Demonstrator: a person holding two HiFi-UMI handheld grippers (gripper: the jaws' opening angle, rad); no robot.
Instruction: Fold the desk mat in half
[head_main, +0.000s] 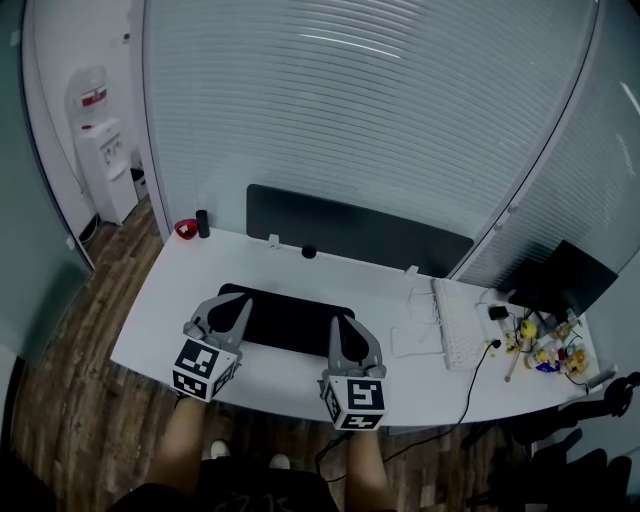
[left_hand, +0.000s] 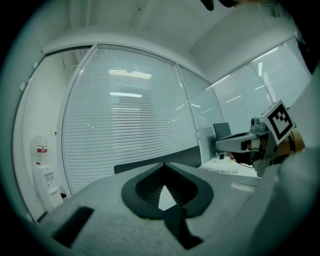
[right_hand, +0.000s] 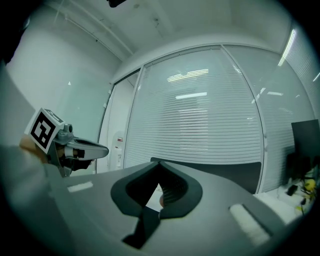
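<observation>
Here sits a dark, rectangular desk mat (head_main: 290, 320).

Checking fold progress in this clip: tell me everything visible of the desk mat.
The desk mat is a plain, matte black rectangle lying on the white desk near its front edge, long side across. The left gripper overlaps its left end and the right gripper its right end, both with jaws together; whether they pinch it cannot be told. No clear fold shows in the head view.
</observation>
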